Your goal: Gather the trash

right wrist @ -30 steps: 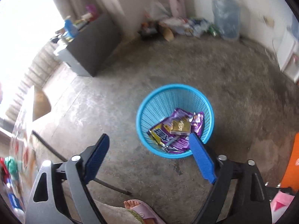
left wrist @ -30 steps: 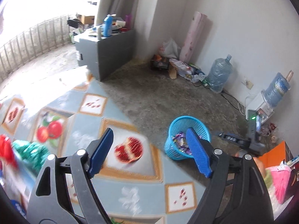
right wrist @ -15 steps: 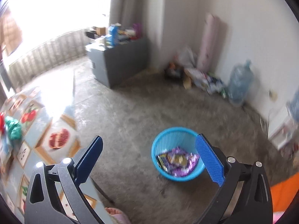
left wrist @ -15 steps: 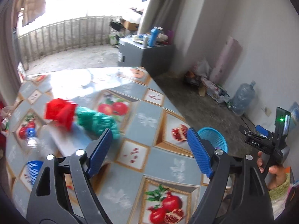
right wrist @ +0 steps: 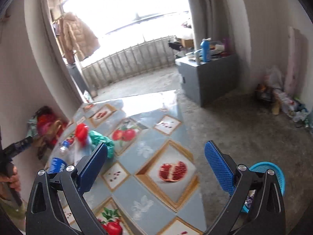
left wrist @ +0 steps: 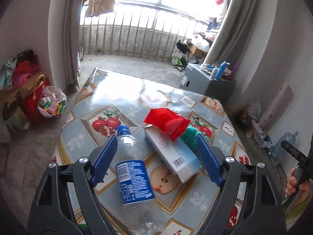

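Observation:
A clear plastic bottle [left wrist: 135, 178] with a blue cap and blue label lies on the fruit-patterned table [left wrist: 109, 101], between the wide fingers of my left gripper [left wrist: 156, 156], which stands open above it. Beside the bottle lies a pale blue carton [left wrist: 174, 152], with a red bag [left wrist: 168, 121] and a green bag [left wrist: 190, 135] on its far end. My right gripper [right wrist: 154, 158] hangs open and empty over the table's right part. In its view the bottle [right wrist: 58, 160], red bag [right wrist: 81, 131] and green bag [right wrist: 101, 139] sit at the left. The blue basket [right wrist: 273, 176] stands on the floor at the right.
A grey cabinet [left wrist: 207, 82] with bottles on top stands by the curtain. Bags [left wrist: 33, 98] are heaped on the floor left of the table. Clutter and a water jug [left wrist: 283, 146] line the right wall. A hand [left wrist: 293, 182] holds the other gripper's handle.
Both grippers swung away from the blue basket toward the table. The left one now hangs over the bottle and carton. The right gripper's jaws widened a little, and the basket slid to its view's right edge.

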`<state>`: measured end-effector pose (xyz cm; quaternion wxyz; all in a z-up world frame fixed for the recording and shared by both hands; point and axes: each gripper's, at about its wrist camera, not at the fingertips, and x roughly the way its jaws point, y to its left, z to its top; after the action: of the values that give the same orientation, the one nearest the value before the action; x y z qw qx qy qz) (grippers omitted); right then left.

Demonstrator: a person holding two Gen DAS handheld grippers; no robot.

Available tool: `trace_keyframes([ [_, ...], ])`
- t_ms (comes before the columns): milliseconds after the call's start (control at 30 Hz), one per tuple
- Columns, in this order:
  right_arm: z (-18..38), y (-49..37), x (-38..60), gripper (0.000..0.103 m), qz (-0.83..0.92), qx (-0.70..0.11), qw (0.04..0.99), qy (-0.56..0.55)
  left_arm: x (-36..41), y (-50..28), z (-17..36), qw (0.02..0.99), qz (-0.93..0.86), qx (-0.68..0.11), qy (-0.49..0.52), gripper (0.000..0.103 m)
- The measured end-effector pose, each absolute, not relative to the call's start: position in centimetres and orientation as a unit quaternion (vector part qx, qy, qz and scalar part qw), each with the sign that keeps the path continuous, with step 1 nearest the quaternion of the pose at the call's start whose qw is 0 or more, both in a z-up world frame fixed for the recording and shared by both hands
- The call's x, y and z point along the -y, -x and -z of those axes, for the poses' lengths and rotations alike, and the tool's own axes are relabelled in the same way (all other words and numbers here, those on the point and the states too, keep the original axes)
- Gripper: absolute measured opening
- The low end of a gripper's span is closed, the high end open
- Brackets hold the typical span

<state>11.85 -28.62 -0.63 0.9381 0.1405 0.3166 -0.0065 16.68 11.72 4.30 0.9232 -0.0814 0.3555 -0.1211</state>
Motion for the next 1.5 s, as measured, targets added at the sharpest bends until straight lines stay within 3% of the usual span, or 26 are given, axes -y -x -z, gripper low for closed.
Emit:
trace_keyframes([
  [533, 5.4, -30.1, 14.9, 0.096, -0.225, -0.444, 0.855, -0.148, -15.6, -19.4, 4.6, 0.871, 0.12, -0.451, 0.15, 0.078],
  [733, 9.3, -36.2, 11.0, 0.082, -0.243, -0.502, 0.82, -0.131, -15.8, -19.9, 6.2, 0.861, 0.125, -0.468, 0.155, 0.078],
  [900, 12.8, -37.7, 11.6, 0.051, -0.228, -0.553, 0.785, -0.164, -16.1, -20.1, 7.5, 0.85, 0.13, -0.482, 0.168, 0.074],
  [1067, 13.3, -36.0, 13.1, 0.035, -0.24, -0.555, 0.77, -0.203, -16.2, -20.2, 8.5, 0.833, 0.159, -0.487, 0.209, 0.068],
  [1167, 13.4, -34.2, 13.9, 0.033, -0.24, -0.557, 0.765, -0.216, -15.3, -20.2, 9.0, 0.825, 0.173, -0.492, 0.219, 0.06],
  [1500, 13.8, -27.8, 18.3, 0.031, -0.192, -0.545, 0.771, -0.267, -10.6, -19.1, 9.8, 0.808, 0.216, -0.502, 0.218, 0.059],
])
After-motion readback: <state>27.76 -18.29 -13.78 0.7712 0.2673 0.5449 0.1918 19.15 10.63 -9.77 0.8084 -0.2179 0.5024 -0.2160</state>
